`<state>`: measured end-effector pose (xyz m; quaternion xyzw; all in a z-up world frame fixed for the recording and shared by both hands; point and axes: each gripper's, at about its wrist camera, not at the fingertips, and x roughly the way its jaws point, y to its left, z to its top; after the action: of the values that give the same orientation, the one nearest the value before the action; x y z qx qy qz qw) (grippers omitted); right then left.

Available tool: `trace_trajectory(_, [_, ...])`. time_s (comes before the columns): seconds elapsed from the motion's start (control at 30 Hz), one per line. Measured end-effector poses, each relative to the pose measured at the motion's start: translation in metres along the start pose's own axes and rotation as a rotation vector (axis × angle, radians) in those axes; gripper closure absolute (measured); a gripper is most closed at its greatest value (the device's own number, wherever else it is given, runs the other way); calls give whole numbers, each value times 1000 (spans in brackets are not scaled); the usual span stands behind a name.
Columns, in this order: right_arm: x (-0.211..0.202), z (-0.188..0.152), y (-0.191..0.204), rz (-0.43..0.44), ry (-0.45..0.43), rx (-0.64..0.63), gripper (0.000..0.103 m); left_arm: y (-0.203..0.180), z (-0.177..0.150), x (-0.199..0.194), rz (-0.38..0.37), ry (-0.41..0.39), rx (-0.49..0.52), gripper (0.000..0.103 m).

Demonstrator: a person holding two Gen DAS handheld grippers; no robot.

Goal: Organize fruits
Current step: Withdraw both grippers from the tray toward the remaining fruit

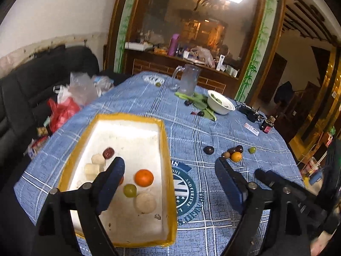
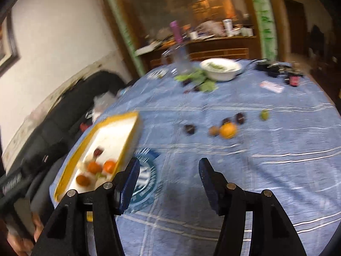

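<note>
Several fruits are already lying in the white tray [image 1: 164, 149], among them an orange [image 1: 144, 177]. A small cluster, including another orange [image 1: 236, 156], is still waiting on the blue tablecloth [image 1: 223, 132]. The left gripper [image 1: 170, 168] and right gripper [image 2: 169, 168] are both hovering open-jawed, carrying nothing.

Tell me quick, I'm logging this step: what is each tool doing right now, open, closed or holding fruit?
Left tool: open, holding nothing, above the tray.
Right tool: open, holding nothing, over the tablecloth.
</note>
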<state>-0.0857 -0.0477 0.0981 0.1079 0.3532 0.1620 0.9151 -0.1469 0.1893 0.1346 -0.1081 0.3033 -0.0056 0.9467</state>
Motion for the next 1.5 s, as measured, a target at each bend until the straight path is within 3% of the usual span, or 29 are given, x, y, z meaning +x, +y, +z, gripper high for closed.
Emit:
trace_trajectory(0.1, [-13, 4, -10, -21, -45, 30, 30, -10, -3, 3, 2, 15, 26, 16])
trace_trajectory(0.33, [-2, -7, -8, -46, -17, 26, 30, -27, -8, 8, -10, 42, 50, 16])
trace_trajectory(0.53, [12, -24, -8, -118, 31, 23, 30, -35, -18, 18, 7, 71, 90, 16])
trace_trajectory(1.2, [20, -29, -12, -210, 23, -71, 29, -69, -30, 51, 23, 141, 166, 16])
trace_trajectory(1.33, [9, -18, -23, -303, -13, -73, 29, -74, -26, 46, 36, 99, 173, 16])
trace_trajectory(1.5, [-1, -3, -41, -440, -38, -80, 27, -75, -27, 50, 31, 106, 161, 16])
